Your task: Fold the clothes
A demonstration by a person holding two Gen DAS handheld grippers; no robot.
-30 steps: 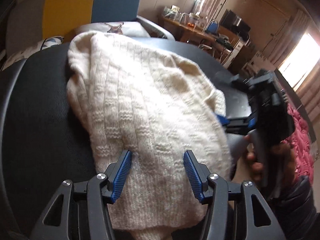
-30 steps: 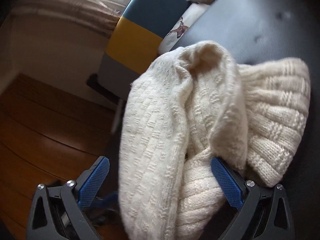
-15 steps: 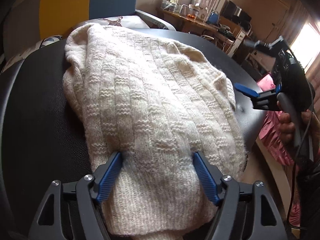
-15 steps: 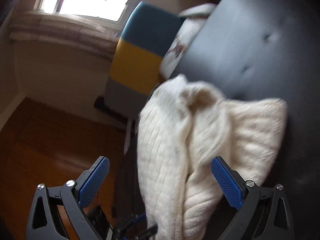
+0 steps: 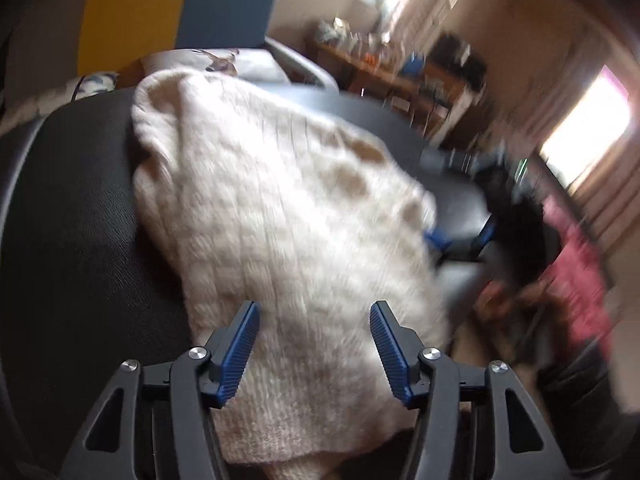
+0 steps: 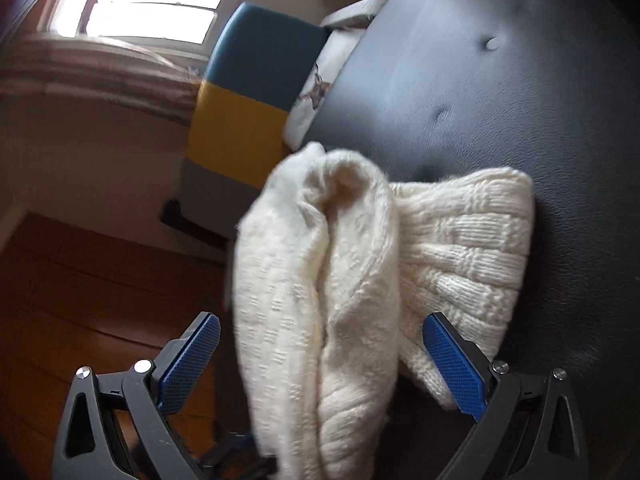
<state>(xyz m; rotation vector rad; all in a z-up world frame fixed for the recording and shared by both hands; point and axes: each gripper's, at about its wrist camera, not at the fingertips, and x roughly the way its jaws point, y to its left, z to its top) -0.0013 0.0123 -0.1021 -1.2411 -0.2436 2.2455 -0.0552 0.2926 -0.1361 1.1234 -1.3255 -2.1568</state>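
I am seeing a black padded worktop (image 6: 500,92) with button tufts. Behind it a chair (image 5: 180,4) in yellow and teal is standing, with a white printed cushion (image 5: 224,62) lying at its base. A cluttered desk (image 5: 384,76) is blurring in the background, a pink cloth (image 5: 576,272) lying at right. A wooden floor (image 6: 80,280) is showing below a bright window (image 6: 148,8).

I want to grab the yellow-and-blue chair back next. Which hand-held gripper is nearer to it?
Left, probably. The left hand-held gripper faces the yellow-and-blue chair back across the cream knitted sweater; the right hand-held gripper sits at the sweater's far side.
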